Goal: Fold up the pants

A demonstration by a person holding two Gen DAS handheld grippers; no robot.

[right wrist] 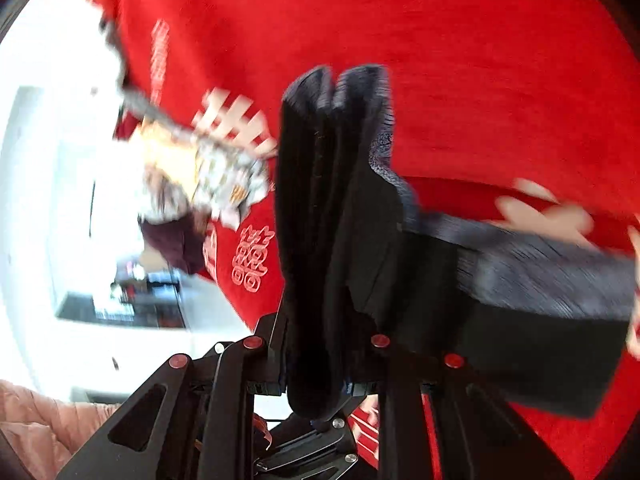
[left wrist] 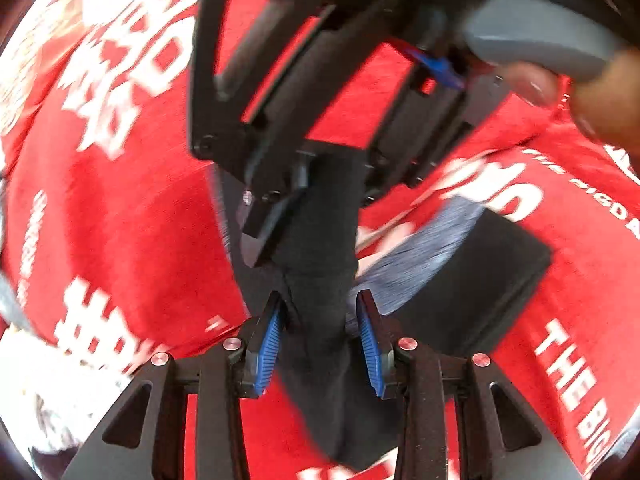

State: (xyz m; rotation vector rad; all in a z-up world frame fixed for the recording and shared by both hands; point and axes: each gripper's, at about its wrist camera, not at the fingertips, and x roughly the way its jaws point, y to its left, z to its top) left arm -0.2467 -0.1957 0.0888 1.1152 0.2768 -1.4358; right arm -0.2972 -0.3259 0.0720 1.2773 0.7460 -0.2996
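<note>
Between parted left gripper [left wrist: 320, 344] jaws: pants [left wrist: 320, 240].

Pants [left wrist: 320, 240]: matt black knit cloth with a fine ribbed texture. Red cloth [left wrist: 140, 220] beneath: soft, matt, printed with white lettering. Left gripper [left wrist: 320, 332]: matt black plastic, ridged blue rubbery pads [left wrist: 269, 354], shiny metal pins.

I see black pants [left wrist: 320, 240], with a grey-blue ribbed band at centre right of my left view. Under them the cloth [left wrist: 120, 220] is bright red with white lettering. My left gripper [left wrist: 320, 340] is black with blue ridged pads [left wrist: 270, 344] and silver bolts.
</note>
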